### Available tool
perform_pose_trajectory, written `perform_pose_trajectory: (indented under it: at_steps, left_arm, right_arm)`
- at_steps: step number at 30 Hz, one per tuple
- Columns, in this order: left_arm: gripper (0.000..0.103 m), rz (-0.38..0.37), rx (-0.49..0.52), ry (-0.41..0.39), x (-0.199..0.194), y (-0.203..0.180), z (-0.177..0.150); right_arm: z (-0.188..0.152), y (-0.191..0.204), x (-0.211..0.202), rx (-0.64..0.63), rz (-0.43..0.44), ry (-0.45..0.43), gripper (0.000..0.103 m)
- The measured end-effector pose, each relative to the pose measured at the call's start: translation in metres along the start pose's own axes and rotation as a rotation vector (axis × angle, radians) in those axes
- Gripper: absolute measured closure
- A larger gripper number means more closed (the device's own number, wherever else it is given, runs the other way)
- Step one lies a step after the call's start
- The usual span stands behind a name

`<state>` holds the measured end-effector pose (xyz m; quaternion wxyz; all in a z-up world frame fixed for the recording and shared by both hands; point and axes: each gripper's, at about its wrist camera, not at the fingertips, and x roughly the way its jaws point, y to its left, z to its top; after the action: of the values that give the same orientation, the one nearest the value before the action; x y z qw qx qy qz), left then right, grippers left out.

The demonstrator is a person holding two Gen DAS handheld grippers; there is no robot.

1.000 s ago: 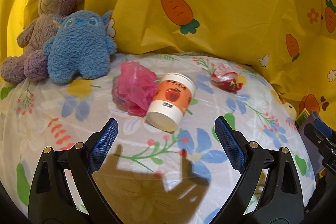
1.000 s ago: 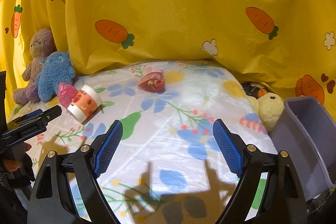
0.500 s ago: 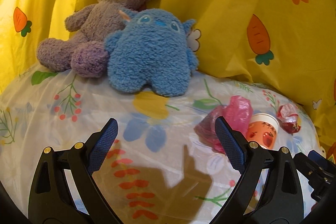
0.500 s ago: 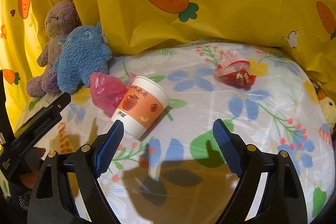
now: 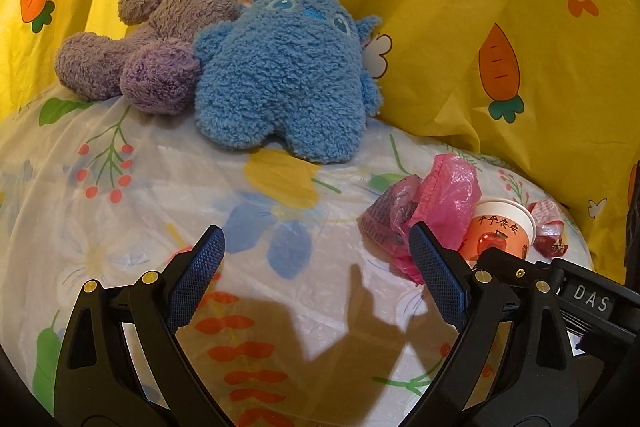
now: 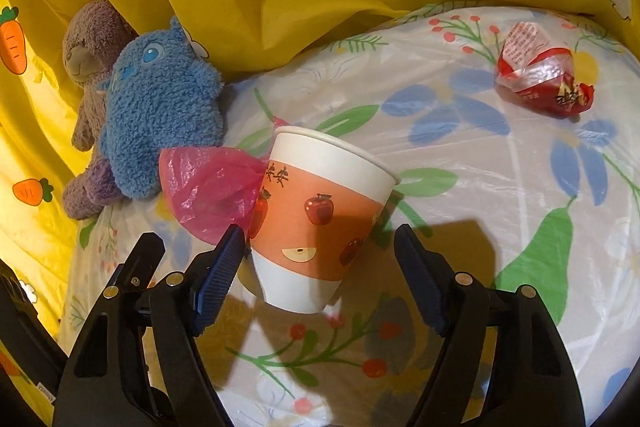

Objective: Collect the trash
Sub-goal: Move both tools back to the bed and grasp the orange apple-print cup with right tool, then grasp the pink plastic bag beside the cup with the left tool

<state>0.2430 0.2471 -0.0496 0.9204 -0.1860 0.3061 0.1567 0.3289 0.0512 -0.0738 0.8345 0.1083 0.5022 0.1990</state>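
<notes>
Paper cup (image 5: 500, 235) base hidden behind right hand-held gripper (image 5: 560, 291), red wrapper (image 5: 548, 233) partly behind cup, purple bear (image 6: 90, 67) half behind blue plush (image 6: 160, 107)

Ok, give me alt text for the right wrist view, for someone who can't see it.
The right claw is closing around a tipped paper cup lying on a floral sheet, its pads not yet pressing it. A pink plastic bag touches the cup, and a red wrapper lies apart.
</notes>
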Motion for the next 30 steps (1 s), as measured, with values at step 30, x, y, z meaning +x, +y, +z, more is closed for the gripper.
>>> perform_pose_trajectory:
  at_steps: [30]
  left_arm:
    - [0.011,-0.071,0.103,-0.001,-0.003,-0.021,-0.009]
  right_arm:
    - [-0.039,-0.039,-0.089,-0.234,-0.222,-0.289,0.048]
